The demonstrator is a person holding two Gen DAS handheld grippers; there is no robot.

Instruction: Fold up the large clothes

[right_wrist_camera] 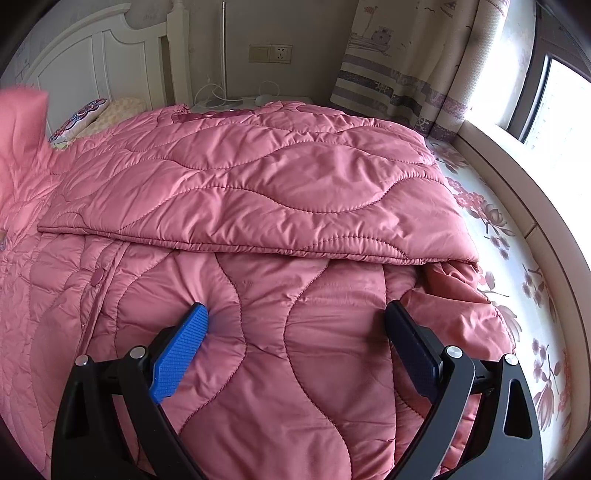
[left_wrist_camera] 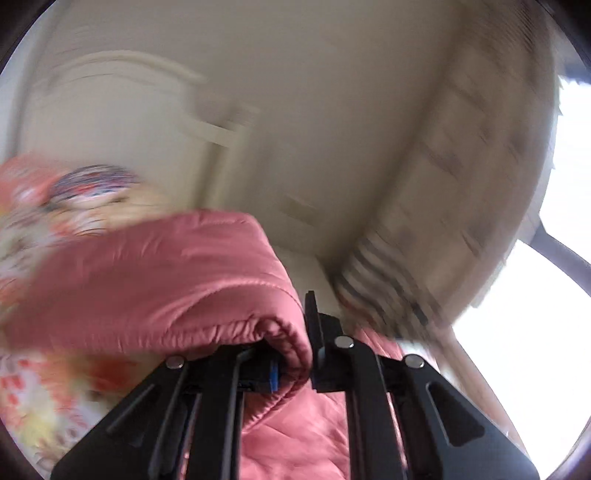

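coat spread on bed, far half folded over | left gripper fingers clamped on coat edge, lifted at 9 o'clock | right gripper fingers apart, pressing coat | advice: pin firmly, lay edge flat, square.

A white headboard stands by a beige wall with a socket. A boat-print curtain hangs beside the bright window. The bed has a flowered sheet.
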